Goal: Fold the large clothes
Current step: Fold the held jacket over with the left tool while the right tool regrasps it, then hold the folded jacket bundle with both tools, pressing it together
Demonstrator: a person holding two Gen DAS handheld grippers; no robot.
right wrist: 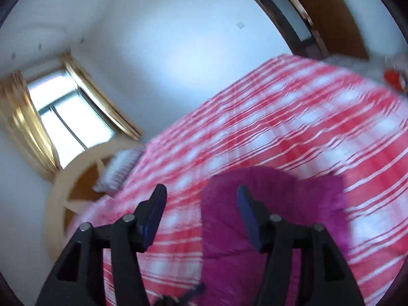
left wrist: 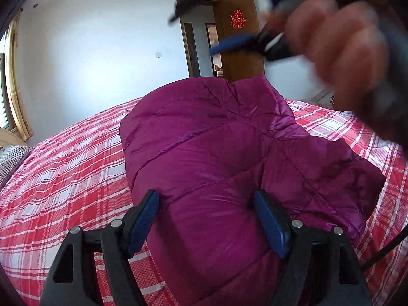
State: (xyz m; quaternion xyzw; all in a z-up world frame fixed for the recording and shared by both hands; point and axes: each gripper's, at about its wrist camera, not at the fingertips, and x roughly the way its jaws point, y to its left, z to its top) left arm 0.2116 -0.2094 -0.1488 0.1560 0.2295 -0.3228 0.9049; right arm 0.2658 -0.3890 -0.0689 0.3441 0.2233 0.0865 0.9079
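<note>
A magenta quilted down jacket [left wrist: 229, 153] lies folded into a thick bundle on the red and white plaid bed [left wrist: 63, 178]. My left gripper [left wrist: 207, 201] is open, its blue pads just over the near end of the bundle, holding nothing. My right gripper [left wrist: 193, 32] shows blurred at the top of the left wrist view, held high above the jacket in a hand. In the blurred right wrist view my right gripper [right wrist: 201, 197] is open and empty above the jacket [right wrist: 267, 216] and the bed [right wrist: 280, 127].
A striped pillow [left wrist: 12, 158] lies at the bed's left end by a wooden headboard [right wrist: 74, 178]. A window with gold curtains [right wrist: 63, 117] is on the left wall. An open wooden door [left wrist: 239, 38] stands behind the bed. A red object [right wrist: 395, 80] sits at far right.
</note>
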